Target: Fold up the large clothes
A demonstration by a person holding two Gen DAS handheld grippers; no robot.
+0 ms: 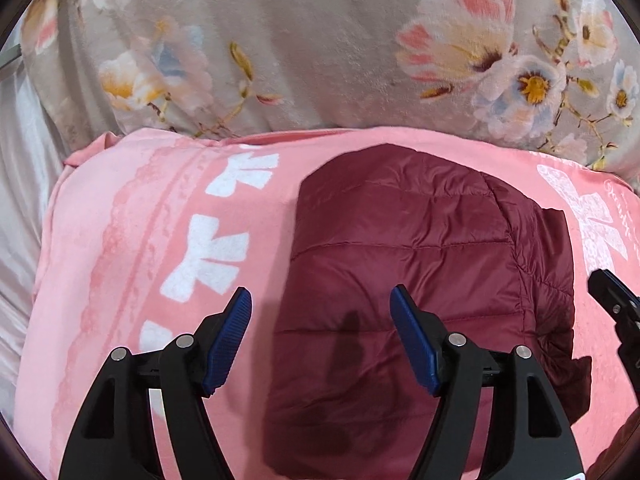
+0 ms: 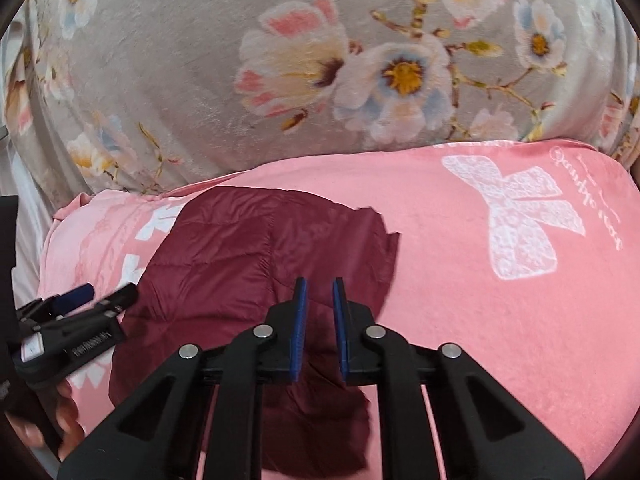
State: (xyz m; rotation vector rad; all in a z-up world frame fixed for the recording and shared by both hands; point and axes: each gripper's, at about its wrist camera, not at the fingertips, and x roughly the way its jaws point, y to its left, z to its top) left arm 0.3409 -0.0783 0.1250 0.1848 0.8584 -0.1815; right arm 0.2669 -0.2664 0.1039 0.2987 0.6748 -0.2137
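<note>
A dark red quilted puffer jacket (image 1: 408, 264) lies folded on a pink blanket (image 1: 132, 248) with white bows. My left gripper (image 1: 320, 304) is wide open above the jacket's left part, holding nothing. In the right wrist view the jacket (image 2: 248, 256) lies left of centre. My right gripper (image 2: 320, 292) hovers over its right edge with the jaws nearly together and a narrow gap between them, nothing in them. The left gripper shows at the left edge of the right wrist view (image 2: 80, 300). A black part of the right gripper shows at the right edge of the left wrist view (image 1: 616, 300).
A grey floral blanket (image 1: 320, 40) rises behind the pink one and also fills the top of the right wrist view (image 2: 200, 60). Pale satin sheet (image 1: 20, 184) lies at the far left. The pink blanket (image 2: 500, 320) stretches to the right of the jacket.
</note>
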